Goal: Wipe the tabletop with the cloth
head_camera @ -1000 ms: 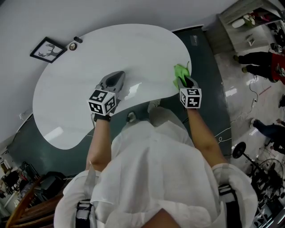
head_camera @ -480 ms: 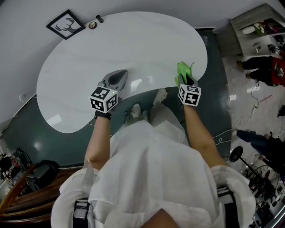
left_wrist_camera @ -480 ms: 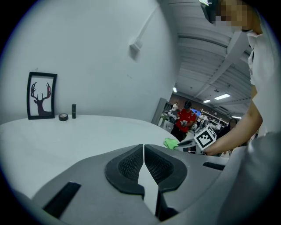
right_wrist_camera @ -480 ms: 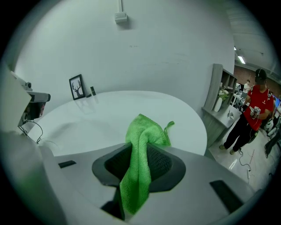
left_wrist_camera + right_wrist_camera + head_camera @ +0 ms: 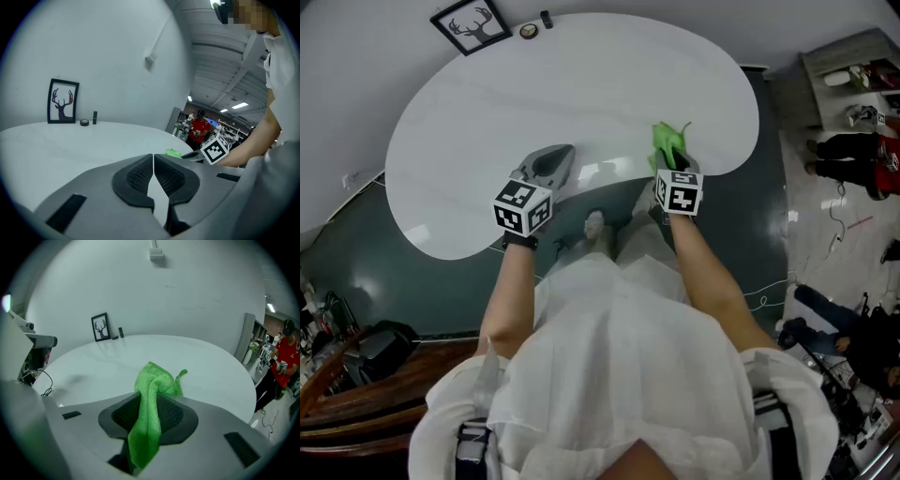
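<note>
Right gripper [image 5: 151, 416] is clamped on the green cloth [image 5: 152, 385]; I see the cloth's free end bunched ahead of the jaws, at the near edge of the white table [image 5: 534, 84]. Left gripper [image 5: 153, 176] has its jaws pressed together on nothing, over the table and well apart from the cloth.

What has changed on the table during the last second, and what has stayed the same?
The right gripper, shut on the green cloth, slid slightly to the person's left along the table near edge, away from its right end. The left gripper stayed shut and empty in place; the picture frame did not move.
</note>
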`<state>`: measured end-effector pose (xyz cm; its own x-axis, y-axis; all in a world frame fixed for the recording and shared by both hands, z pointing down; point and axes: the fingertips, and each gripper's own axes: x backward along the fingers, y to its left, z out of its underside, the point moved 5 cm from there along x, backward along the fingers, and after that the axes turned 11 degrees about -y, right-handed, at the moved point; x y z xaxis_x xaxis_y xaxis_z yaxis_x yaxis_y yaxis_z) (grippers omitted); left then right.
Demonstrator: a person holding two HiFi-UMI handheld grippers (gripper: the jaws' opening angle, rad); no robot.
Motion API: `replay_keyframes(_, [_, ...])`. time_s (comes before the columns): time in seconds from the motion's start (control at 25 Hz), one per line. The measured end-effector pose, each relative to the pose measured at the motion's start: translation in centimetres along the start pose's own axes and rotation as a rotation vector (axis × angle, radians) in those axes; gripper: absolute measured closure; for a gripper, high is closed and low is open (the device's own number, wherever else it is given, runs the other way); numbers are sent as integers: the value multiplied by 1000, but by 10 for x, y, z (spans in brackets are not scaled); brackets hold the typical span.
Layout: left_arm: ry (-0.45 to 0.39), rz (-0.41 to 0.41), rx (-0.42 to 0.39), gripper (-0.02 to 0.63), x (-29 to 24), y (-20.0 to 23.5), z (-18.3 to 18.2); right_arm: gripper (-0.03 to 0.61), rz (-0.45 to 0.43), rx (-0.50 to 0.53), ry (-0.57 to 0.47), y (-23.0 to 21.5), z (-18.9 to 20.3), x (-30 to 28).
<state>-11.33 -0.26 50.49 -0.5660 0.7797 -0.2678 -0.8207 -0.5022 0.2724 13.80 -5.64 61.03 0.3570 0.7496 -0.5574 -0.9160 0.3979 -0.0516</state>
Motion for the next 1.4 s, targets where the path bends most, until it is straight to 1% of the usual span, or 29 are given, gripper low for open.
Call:
replay_keyframes(0.12, [-5, -22, 6, 595, 17, 5, 4, 485, -52, 22, -2, 33, -3, -5])
replay_keyframes(0.32, [-13, -69, 20, 595, 45, 17, 12, 485, -170, 78, 4, 93, -4, -12])
replay_keyframes(0.44, [-19, -96, 26, 595, 59, 23, 14, 485, -253, 118, 7, 129, -6, -15])
replay_keyframes(0.64, [-22, -144, 42, 595, 82, 38, 17, 485, -400, 230, 28, 192, -10, -23])
replay_keyframes(0.8, [-27, -190, 56, 595, 98, 47, 21, 485, -495, 267, 50, 227, -12, -27])
replay_keyframes(0.88, [-37, -211, 61, 595, 104, 49, 21, 485, -583, 235, 85, 240, -11, -28])
replay_keyframes(0.92, [-44, -219, 62, 595, 106, 50, 20, 485, -636, 186, 110, 246, -11, -28])
replay_keyframes(1.0, [-60, -233, 59, 595, 110, 53, 16, 485, -726, 39, 145, 255, -15, -24])
replay_keyframes(1.08, [-81, -245, 51, 595, 114, 56, 9, 485, -773, -91, 132, 258, -25, -18])
replay_keyframes(1.16, [-106, -256, 38, 595, 118, 58, -1, 485, -792, -145, 82, 253, -39, -9])
replay_keyframes(1.24, [-132, -267, 22, 595, 123, 60, -11, 485, -785, -154, 23, 240, -52, 1])
replay_keyframes(1.32, [-157, -278, 7, 595, 129, 63, -21, 485, -751, -146, -32, 218, -64, 10])
replay_keyframes(1.4, [-182, -284, -8, 595, 135, 66, -32, 485, -697, -132, -82, 189, -76, 20])
